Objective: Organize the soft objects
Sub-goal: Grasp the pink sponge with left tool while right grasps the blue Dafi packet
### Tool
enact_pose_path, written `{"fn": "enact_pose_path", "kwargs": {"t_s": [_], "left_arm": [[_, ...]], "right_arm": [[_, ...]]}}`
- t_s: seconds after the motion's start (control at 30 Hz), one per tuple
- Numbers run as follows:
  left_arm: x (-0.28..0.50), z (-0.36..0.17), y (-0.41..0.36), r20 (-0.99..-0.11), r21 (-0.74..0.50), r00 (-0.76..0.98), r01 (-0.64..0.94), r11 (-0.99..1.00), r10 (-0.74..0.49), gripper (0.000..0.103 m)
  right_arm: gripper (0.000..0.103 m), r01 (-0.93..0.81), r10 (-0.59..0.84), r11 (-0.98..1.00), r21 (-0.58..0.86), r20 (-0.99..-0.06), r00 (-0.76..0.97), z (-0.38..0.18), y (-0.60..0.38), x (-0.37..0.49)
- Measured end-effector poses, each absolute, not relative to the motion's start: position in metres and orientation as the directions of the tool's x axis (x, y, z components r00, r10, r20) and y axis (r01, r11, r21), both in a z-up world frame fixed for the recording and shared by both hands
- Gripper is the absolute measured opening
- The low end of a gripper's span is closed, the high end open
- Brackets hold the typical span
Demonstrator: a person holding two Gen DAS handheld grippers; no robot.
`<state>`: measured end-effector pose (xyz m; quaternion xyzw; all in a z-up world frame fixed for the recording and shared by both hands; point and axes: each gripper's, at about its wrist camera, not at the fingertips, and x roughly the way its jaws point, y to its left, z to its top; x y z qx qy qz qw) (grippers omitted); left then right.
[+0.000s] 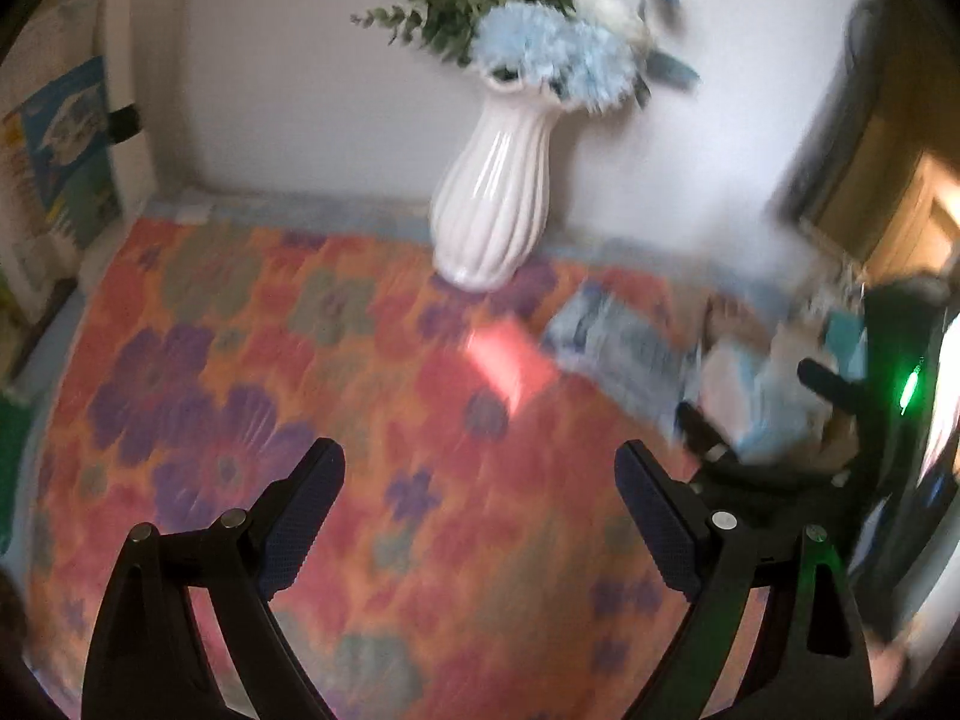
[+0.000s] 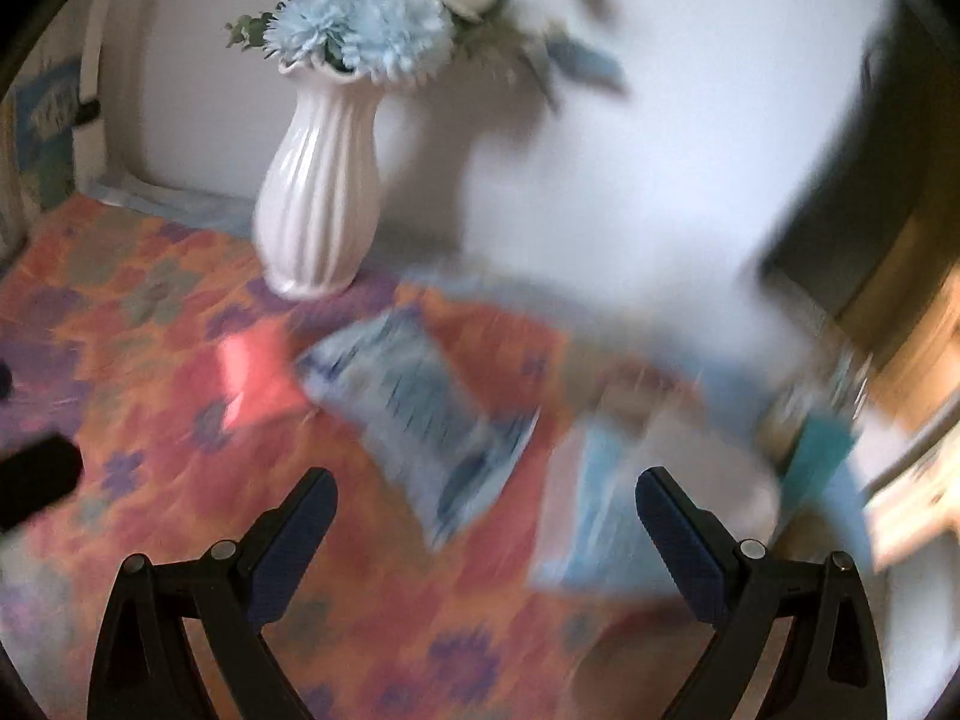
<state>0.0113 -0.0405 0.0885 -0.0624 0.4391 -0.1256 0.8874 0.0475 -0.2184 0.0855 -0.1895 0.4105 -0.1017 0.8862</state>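
Note:
Both views are blurred by motion. A blue-and-white soft packet (image 2: 420, 408) lies on the flowered cloth (image 2: 150, 330), right of a white vase. It also shows in the left wrist view (image 1: 618, 342). A second pale blue and white soft packet (image 2: 606, 492) lies to its right, also in the left wrist view (image 1: 762, 390). My right gripper (image 2: 486, 516) is open and empty just above the two packets. My left gripper (image 1: 480, 492) is open and empty over bare cloth. The right gripper's fingers (image 1: 834, 384) show at the right of the left wrist view.
A ribbed white vase (image 1: 495, 204) with blue and white flowers stands at the back by the wall; it also shows in the right wrist view (image 2: 324, 192). A teal item (image 2: 822, 450) lies at the far right. Printed packages (image 1: 60, 150) stand at the left edge.

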Motion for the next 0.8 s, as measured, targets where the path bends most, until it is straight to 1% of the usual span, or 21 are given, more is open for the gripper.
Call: {"fn": "enact_pose_path", "kwargs": {"t_s": [0.03, 0.13, 0.23, 0.3, 0.33, 0.37, 0.4, 0.43, 0.47, 0.53, 0.57, 0.6, 0.67, 0.8], "left_arm": [[0.023, 0.091, -0.044, -0.754, -0.24, 0.589, 0.166, 0.956, -0.292, 0.091], [0.062, 0.08, -0.054, -0.734, -0.296, 0.597, 0.148, 0.944, -0.324, 0.09], [0.098, 0.051, -0.067, -0.752, -0.322, 0.564, 0.136, 0.937, -0.34, 0.089], [0.113, 0.036, -0.076, -0.756, -0.362, 0.531, 0.147, 0.92, -0.383, 0.085], [0.118, 0.03, -0.081, -0.758, -0.365, 0.525, 0.15, 0.919, -0.387, 0.082], [0.121, 0.026, -0.087, -0.762, -0.349, 0.526, 0.156, 0.924, -0.377, 0.075], [0.121, 0.022, -0.091, -0.764, -0.332, 0.531, 0.163, 0.929, -0.366, 0.072], [0.122, 0.018, -0.093, -0.766, -0.32, 0.535, 0.163, 0.933, -0.356, 0.072], [0.124, 0.011, -0.096, -0.776, -0.308, 0.526, 0.165, 0.937, -0.348, 0.071], [0.124, 0.01, -0.097, -0.767, -0.289, 0.544, 0.179, 0.94, -0.34, 0.059], [0.123, 0.012, -0.099, -0.772, -0.284, 0.541, 0.178, 0.942, -0.335, 0.049], [0.123, 0.012, -0.1, -0.769, -0.28, 0.547, 0.179, 0.943, -0.332, 0.047], [0.122, 0.012, -0.1, -0.767, -0.278, 0.55, 0.179, 0.944, -0.33, 0.044], [0.116, 0.015, -0.094, -0.759, -0.305, 0.533, 0.219, 0.927, -0.375, 0.043]], "right_arm": [[0.1, 0.023, -0.364, 0.888, -0.46, -0.672, 0.645, 0.08, -0.218, 0.059], [0.099, -0.013, -0.379, 0.87, -0.493, -0.685, 0.622, 0.062, -0.222, 0.087], [0.098, -0.069, -0.337, 0.873, -0.482, -0.7, 0.63, 0.05, -0.217, 0.097], [0.095, -0.106, -0.314, 0.864, -0.491, -0.693, 0.649, 0.042, -0.21, 0.1], [0.083, -0.131, -0.3, 0.862, -0.49, -0.701, 0.647, 0.037, -0.209, 0.103], [0.061, -0.151, -0.281, 0.871, -0.468, -0.725, 0.629, 0.03, -0.21, 0.108], [0.051, -0.173, -0.251, 0.892, -0.418, -0.775, 0.58, 0.018, -0.212, 0.116], [0.05, -0.165, -0.245, 0.901, -0.401, -0.785, 0.569, 0.014, -0.214, 0.118], [0.049, -0.146, -0.234, 0.91, -0.387, -0.773, 0.589, 0.014, -0.215, 0.116], [0.047, -0.129, -0.213, 0.927, -0.351, -0.779, 0.589, 0.016, -0.217, 0.114], [0.045, -0.126, -0.191, 0.939, -0.321, -0.789, 0.584, 0.018, -0.218, 0.112], [0.044, -0.129, -0.171, 0.946, -0.297, -0.796, 0.581, 0.019, -0.219, 0.111], [0.041, -0.135, -0.119, 0.962, -0.237, -0.811, 0.573, 0.024, -0.22, 0.105], [0.04, -0.14, -0.009, 0.985, -0.1, -0.843, 0.538, 0.032, -0.219, 0.077]]}}
